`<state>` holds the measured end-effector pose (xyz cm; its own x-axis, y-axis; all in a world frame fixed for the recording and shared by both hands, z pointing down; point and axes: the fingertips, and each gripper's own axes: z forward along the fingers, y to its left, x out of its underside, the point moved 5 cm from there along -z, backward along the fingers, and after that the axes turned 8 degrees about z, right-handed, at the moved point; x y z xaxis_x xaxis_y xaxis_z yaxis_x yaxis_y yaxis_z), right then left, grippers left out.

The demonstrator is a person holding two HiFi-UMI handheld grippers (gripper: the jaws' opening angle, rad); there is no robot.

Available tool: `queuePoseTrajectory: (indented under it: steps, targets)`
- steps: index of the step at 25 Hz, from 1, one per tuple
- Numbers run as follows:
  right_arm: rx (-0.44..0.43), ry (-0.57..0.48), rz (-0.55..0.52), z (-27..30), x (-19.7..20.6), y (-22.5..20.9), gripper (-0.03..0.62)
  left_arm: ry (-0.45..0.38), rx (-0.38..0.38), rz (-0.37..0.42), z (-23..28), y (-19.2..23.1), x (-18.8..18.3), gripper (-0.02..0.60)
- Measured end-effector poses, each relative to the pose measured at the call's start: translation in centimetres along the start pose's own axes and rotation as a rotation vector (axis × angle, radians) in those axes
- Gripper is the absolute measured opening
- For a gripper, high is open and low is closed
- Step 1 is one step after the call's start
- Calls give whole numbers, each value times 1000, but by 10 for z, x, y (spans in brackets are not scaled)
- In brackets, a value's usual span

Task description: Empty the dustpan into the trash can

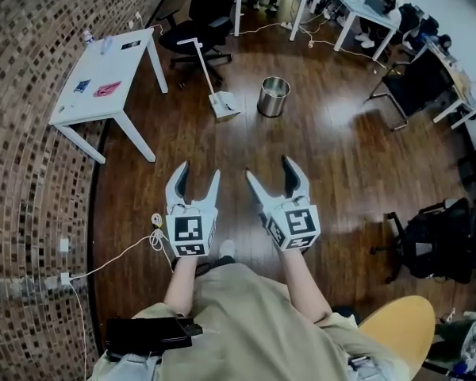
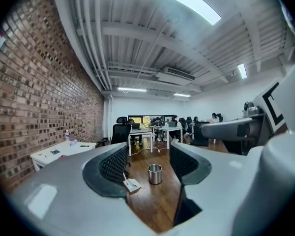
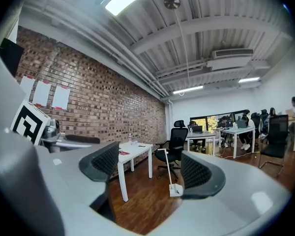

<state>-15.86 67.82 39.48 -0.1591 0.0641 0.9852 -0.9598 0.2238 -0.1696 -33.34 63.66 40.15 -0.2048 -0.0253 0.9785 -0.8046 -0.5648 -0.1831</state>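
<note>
A white dustpan with a long upright handle stands on the wooden floor, well ahead of me. Just right of it is a round metal trash can. My left gripper and right gripper are held side by side in front of my body, pointing level toward them, both open with nothing between the jaws. The left gripper view frames the trash can and the dustpan between its jaws. In the right gripper view the dustpan stands just left of the right jaw.
A white table stands by the brick wall at the left, a black office chair behind the dustpan. More desks and chairs fill the far side and the right. A white cable runs along the floor at my left.
</note>
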Motion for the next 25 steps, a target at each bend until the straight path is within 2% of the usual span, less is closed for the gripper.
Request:
queuePoseTrajectory:
  steps: [3, 11, 16, 25]
  targets:
    - [10, 15, -6, 43, -4, -6, 379, -7, 20, 47, 39, 22, -1, 249]
    - [51, 33, 9, 105, -2, -35, 379, -3, 67, -9, 106, 46, 9, 249]
    - [41, 44, 22, 128, -5, -42, 379, 44, 51, -28, 128, 65, 24, 249]
    - [48, 29, 39, 166, -10, -86, 379, 42, 41, -39, 182, 74, 20, 249]
